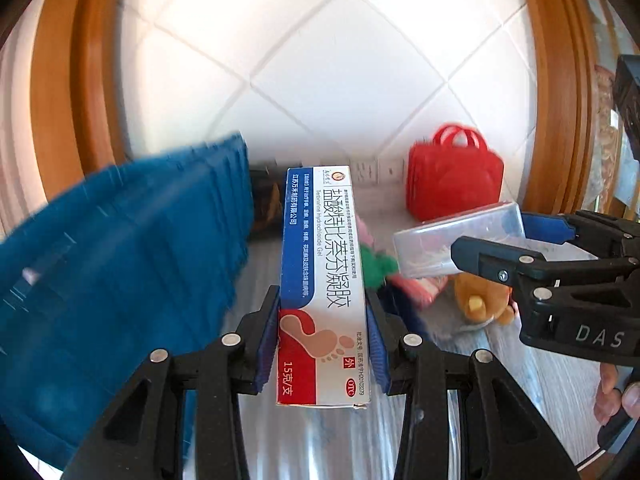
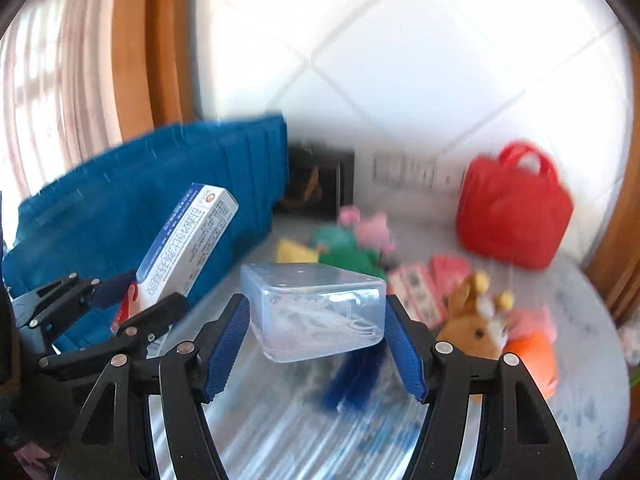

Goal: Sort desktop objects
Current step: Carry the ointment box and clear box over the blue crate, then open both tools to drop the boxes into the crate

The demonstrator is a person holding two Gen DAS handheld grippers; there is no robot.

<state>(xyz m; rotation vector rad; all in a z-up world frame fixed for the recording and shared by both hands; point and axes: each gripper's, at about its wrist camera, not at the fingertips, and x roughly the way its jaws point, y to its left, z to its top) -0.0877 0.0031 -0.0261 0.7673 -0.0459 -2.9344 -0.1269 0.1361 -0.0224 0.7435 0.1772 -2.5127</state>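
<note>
My left gripper (image 1: 322, 336) is shut on a long blue, white and red medicine box (image 1: 322, 280) and holds it above the table; it also shows at the left of the right wrist view (image 2: 188, 244). My right gripper (image 2: 318, 340) is shut on a clear plastic box (image 2: 320, 312) with white items inside, also lifted; the box shows in the left wrist view (image 1: 456, 240). A blue fabric bag (image 1: 120, 264) stands just left of both grippers (image 2: 140, 208). A red handbag (image 1: 454, 176) stands at the back right (image 2: 514, 212).
Plush toys lie on the table: a green and pink one (image 2: 352, 240), a brown one (image 2: 476, 320) and an orange one (image 2: 532, 356). Pink packets (image 2: 432, 280) lie between them. A dark box (image 2: 320, 184) stands at the tiled wall. A wooden frame (image 1: 556, 100) borders the right.
</note>
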